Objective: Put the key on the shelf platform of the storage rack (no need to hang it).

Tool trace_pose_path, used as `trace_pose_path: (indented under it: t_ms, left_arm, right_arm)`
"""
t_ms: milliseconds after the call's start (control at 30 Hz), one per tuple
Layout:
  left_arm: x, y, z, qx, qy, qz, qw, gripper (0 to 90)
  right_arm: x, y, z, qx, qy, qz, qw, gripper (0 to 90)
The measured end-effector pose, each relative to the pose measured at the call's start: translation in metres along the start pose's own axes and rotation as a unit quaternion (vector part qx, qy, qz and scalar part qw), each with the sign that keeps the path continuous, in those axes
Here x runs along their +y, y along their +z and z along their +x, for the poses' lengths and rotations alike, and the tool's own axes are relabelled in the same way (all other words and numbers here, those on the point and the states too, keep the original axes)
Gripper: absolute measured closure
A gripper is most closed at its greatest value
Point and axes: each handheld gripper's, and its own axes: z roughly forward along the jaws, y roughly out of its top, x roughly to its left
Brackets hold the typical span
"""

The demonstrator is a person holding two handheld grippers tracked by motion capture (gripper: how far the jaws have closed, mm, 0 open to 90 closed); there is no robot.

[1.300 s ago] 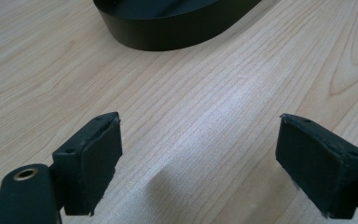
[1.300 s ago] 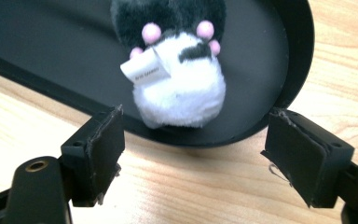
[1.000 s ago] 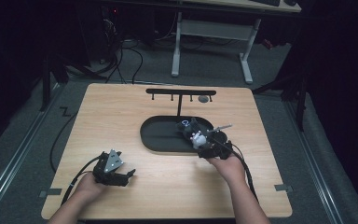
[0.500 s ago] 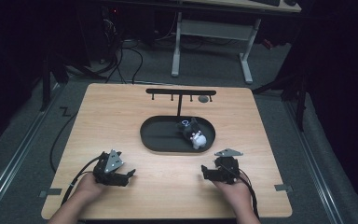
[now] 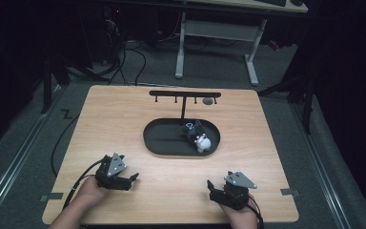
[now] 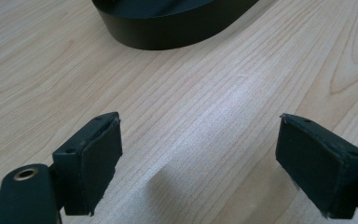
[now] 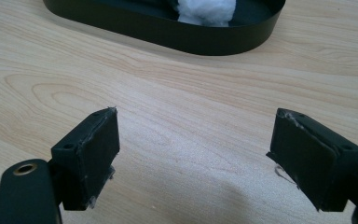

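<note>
1. Jaws of the left gripper (image 6: pixel 200 163) stand wide apart with bare wood between them; the pads (image 6: pixel 98 163) hold nothing.
2. Jaws of the right gripper (image 7: pixel 196 158) are equally spread and empty, resting low over the table (image 5: pixel 124 124).
3. Position, high view: left gripper (image 5: pixel 116 174) at about 7 o'clock on the tabletop, right gripper (image 5: pixel 228 191) at about 5 o'clock, each well apart from the tray (image 5: pixel 162 138).
4. Task object: a small soft toy (image 5: pixel 198 136), dark with a white part, lies inside the black oval tray toward its 3 o'clock end; its white part (image 7: pixel 205 10) is visible over the tray wall from the right gripper.
5. Background: a black hook rack (image 5: pixel 185 95) stands at 12 o'clock behind the tray.
6. Judged step: toy deposited, both grippers parked. Any next move would call for a fresh reach forward.
</note>
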Motion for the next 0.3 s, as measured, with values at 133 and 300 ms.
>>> trace_pose_path:
  t_ms: [133,300]
  left_arm:
    - [0.0,0.0,0.0,-0.001,0.001,-0.001,1.0,15.4]
    - [0.0,0.0002,0.0014,-0.003,-0.005,-0.001,1.0,15.4]
  right_arm:
    - [-0.0029,0.006,-0.0028,0.005,0.002,0.016,0.9999,15.8]
    - [-0.0036,0.0073,-0.0024,0.005,0.002,0.018,0.9998,15.8]
